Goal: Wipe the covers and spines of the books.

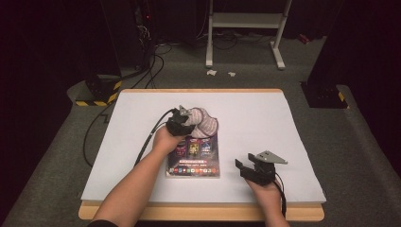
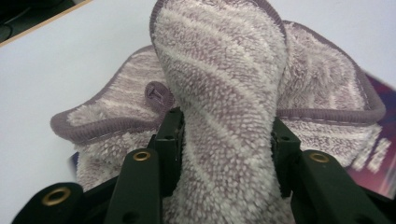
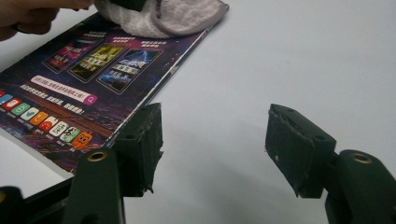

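Towel [image 2: 219, 93], striped purple and white, was pinched in a thick bunched fold between the jaws of the left tool [image 1: 182, 121], both pads pressing into the pile. The cloth rested on the far end of a dark printed booklet [image 1: 194, 158] that lay flat near the middle of the white counter [image 1: 265, 118], with part of the cloth spilling past the booklet's far edge onto the counter. The right tool [image 3: 215, 144] stood with its jaws spread and nothing between them, just beside the booklet's right edge. Judged from this layout, the grasp on the cloth was complete and wiping appeared to be at an early stage: most of the cover, including the near icon row, was uncovered and remained to be passed over.
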Demonstrator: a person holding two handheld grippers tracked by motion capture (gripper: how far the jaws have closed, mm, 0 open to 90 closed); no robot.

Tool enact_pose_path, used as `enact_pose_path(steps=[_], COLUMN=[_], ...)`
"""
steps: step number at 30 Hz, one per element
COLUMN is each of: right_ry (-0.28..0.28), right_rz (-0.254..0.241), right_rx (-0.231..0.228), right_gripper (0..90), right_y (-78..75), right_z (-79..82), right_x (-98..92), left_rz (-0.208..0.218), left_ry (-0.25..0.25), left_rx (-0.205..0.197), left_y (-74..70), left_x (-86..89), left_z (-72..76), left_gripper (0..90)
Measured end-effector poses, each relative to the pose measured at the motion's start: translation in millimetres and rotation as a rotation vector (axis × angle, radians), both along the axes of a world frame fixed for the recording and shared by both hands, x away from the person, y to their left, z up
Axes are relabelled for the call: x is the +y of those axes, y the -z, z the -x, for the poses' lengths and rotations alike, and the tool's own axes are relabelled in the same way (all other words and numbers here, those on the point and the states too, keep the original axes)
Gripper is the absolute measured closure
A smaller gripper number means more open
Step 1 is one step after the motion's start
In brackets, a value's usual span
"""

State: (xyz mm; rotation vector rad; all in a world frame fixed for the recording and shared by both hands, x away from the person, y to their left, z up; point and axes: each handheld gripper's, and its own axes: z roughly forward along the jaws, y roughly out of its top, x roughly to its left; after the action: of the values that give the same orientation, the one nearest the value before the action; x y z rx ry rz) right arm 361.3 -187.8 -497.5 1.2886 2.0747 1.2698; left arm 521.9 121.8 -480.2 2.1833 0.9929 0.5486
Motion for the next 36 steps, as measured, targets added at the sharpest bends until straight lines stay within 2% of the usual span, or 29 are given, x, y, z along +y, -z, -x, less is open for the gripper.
enact_pose_path(steps=[9,12,15,24,36], right_ry=[0.000,0.000,0.001,-0.001,0.002], right_rz=[-0.007,-0.008,-0.010,-0.003,0.010], right_rx=[0.005,0.002,0.002,0.003,-0.001], right_gripper=[37.0,37.0,37.0,37.0,37.0], right_y=[0.4,0.3,0.2,0.8,0.5], right_z=[-0.3,-0.4,-0.2,0.0,0.7], right_x=[-1.5,-2.1,-2.5,-0.8,0.7], left_rz=[0.035,0.060,0.053,0.047,0.021], left_ry=[0.047,0.051,0.053,-0.001,-0.112], left_rx=[0.013,0.021,0.022,0.021,-0.003], left_y=[0.8,1.1,1.5,2.2,0.5], left_x=[-45.1,-53.1,-53.5,-17.6,51.8], left_z=[-1.5,-1.5,-1.3,-0.2,6.5], left_gripper=[57.8,57.4,57.3,57.4,57.5])
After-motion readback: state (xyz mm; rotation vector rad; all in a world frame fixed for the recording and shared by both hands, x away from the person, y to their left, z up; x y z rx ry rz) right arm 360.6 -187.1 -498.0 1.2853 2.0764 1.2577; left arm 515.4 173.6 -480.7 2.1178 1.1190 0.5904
